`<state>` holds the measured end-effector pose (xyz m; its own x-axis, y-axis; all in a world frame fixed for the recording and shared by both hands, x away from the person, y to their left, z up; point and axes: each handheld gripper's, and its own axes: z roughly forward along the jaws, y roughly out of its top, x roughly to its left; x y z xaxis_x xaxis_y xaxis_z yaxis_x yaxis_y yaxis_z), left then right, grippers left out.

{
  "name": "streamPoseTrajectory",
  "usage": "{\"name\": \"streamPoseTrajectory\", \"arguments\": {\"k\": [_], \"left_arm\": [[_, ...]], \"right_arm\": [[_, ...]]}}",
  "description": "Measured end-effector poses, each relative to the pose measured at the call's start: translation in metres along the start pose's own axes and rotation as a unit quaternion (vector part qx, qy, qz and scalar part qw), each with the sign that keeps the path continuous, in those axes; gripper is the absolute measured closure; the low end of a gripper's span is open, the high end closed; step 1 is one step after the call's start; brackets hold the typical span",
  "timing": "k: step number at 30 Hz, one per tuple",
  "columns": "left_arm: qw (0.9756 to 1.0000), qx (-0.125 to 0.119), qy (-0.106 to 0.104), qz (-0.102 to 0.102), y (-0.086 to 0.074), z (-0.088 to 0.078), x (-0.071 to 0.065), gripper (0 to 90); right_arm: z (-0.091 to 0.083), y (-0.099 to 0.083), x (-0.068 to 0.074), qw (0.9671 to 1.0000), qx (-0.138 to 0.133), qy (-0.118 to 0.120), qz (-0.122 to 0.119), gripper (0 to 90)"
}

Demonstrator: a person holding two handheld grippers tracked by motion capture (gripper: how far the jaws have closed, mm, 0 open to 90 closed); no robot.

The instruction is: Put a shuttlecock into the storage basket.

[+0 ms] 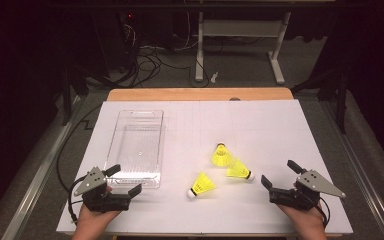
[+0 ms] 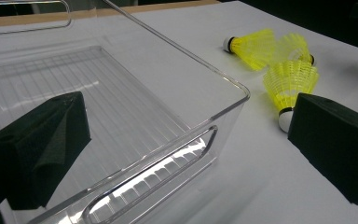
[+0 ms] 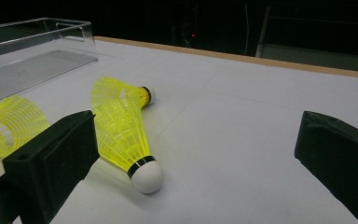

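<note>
Three yellow plastic shuttlecocks with white cork tips [image 1: 223,170] are lying on the white-covered bench [image 1: 260,125], clustered to the right of the clear rectangular plastic tray [image 1: 136,145], apart from it; two of them are touching at their skirts, the third lying just nearer the person. The left gripper [image 1: 125,181] is being held at the tray's near end, its jaws spread wide with nothing between them. The right gripper [image 1: 277,178] is being held right of the shuttlecocks, jaws likewise wide and empty.
</note>
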<state>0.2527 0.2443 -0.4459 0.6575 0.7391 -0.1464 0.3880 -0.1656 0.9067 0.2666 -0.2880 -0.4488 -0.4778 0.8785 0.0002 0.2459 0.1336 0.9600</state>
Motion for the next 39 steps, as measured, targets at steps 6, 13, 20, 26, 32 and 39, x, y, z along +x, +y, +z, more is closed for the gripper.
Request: {"name": "streamPoseTrajectory", "arguments": {"k": [6, 13, 20, 26, 32, 39], "left_arm": [[1.0000, 0.001, -0.002, 0.005, 0.001, 0.000, -0.002, 0.3], [1.0000, 0.001, -0.001, 0.005, 0.001, 0.000, -0.002, 0.3], [1.0000, 0.000, -0.001, 0.004, 0.001, 0.000, -0.002, 0.3], [1.0000, 0.002, 0.001, 0.003, 0.001, -0.001, -0.001, 0.3], [1.0000, -0.004, 0.008, -0.001, 0.002, -0.006, 0.003, 0.3], [0.9997, -0.009, 0.020, -0.007, 0.002, -0.012, 0.009, 0.2]], "right_arm": [[-0.003, -0.002, -0.003, 0.9999, -0.009, -0.007, 0.005, 0.1], [-0.004, -0.002, -0.003, 0.9999, -0.012, -0.004, 0.003, 0.1], [-0.004, -0.002, -0.003, 0.9999, -0.013, -0.004, 0.006, 0.1], [-0.005, -0.002, -0.003, 0.9999, -0.012, -0.003, 0.007, 0.2], [-0.005, -0.002, -0.003, 0.9999, -0.014, -0.001, 0.007, 0.1], [-0.006, -0.002, -0.004, 0.9999, -0.014, -0.001, 0.007, 0.1]]}}
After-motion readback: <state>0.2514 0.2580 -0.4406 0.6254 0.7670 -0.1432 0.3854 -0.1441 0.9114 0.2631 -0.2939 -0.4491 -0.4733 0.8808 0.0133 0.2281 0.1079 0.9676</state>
